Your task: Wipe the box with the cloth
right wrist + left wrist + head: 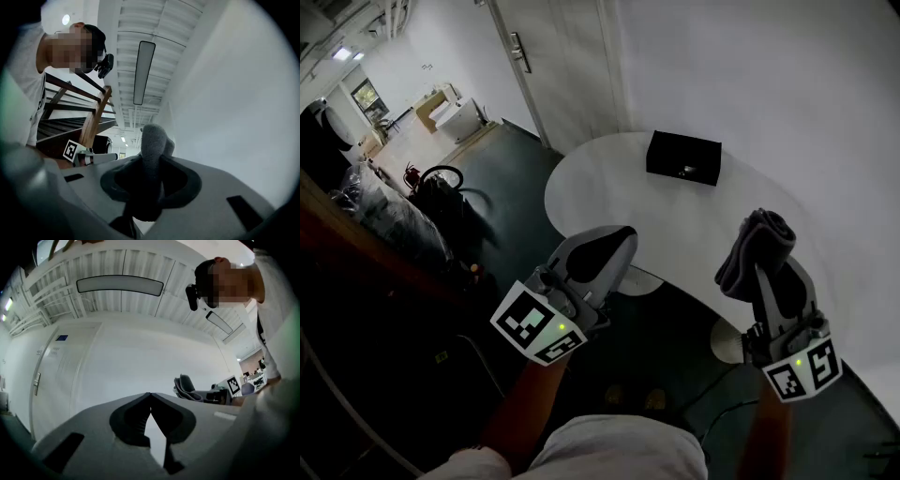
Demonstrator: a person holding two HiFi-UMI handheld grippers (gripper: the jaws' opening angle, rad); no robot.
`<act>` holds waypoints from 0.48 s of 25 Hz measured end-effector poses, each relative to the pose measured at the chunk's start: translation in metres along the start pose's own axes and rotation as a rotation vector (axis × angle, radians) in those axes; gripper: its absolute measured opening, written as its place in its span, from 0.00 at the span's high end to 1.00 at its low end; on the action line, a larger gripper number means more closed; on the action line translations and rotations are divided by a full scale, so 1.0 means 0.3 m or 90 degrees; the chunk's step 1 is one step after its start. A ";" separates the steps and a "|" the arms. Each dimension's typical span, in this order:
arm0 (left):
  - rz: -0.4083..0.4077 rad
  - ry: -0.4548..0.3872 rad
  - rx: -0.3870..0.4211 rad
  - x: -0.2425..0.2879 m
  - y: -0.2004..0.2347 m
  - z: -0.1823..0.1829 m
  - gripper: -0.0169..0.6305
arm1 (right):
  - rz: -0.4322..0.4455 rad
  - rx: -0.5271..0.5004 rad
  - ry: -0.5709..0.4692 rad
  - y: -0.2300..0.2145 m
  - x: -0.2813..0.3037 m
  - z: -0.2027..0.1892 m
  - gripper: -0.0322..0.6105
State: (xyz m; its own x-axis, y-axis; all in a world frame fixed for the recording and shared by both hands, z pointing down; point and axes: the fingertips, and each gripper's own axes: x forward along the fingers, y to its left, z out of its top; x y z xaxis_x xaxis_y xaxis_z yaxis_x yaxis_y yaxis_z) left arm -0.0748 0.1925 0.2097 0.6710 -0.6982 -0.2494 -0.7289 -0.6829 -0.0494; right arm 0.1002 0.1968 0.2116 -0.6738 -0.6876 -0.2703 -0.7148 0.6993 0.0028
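While both grippers are held side by side, well apart, at the near edge of the round white table (609,187), the following is recorded.

Left gripper (619,239): carried on a bare forearm (517,417) raised from the lower left, pointed away from the person and tilted slightly upward. In the left gripper view the two dark pads are seen meeting at their tips, with nothing between them. Its marker cube (538,324) is turned toward the head camera.

Right gripper (766,265): carried on the other forearm (774,433) from the lower right, pointed forward and likewise tilted slightly upward. Its jaws are closed on the cloth (756,246), a dark grey bundle that is pinched at its lower part and stands rolled above the jaw tips. In the right gripper view the cloth is seen filling the gap between the pads.

Box (683,157): black, rectangular, lid shut, lying flat at the far side of the table near the white wall. It is well apart from both grippers and touched by neither.
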 end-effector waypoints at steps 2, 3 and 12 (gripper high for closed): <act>-0.001 0.000 0.000 -0.001 -0.002 -0.002 0.95 | 0.000 -0.001 0.001 0.000 -0.002 -0.002 0.79; -0.001 0.000 0.000 -0.001 -0.003 -0.003 0.95 | 0.000 -0.001 0.001 -0.001 -0.003 -0.003 0.79; -0.003 0.007 -0.002 0.001 -0.004 -0.017 0.95 | 0.001 0.011 0.001 -0.007 -0.003 -0.011 0.78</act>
State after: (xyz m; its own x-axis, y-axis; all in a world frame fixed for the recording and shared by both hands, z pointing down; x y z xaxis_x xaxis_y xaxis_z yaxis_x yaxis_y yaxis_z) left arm -0.0731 0.1921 0.2147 0.6760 -0.6971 -0.2389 -0.7253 -0.6868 -0.0482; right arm 0.1016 0.1954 0.2148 -0.6752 -0.6871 -0.2682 -0.7105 0.7035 -0.0135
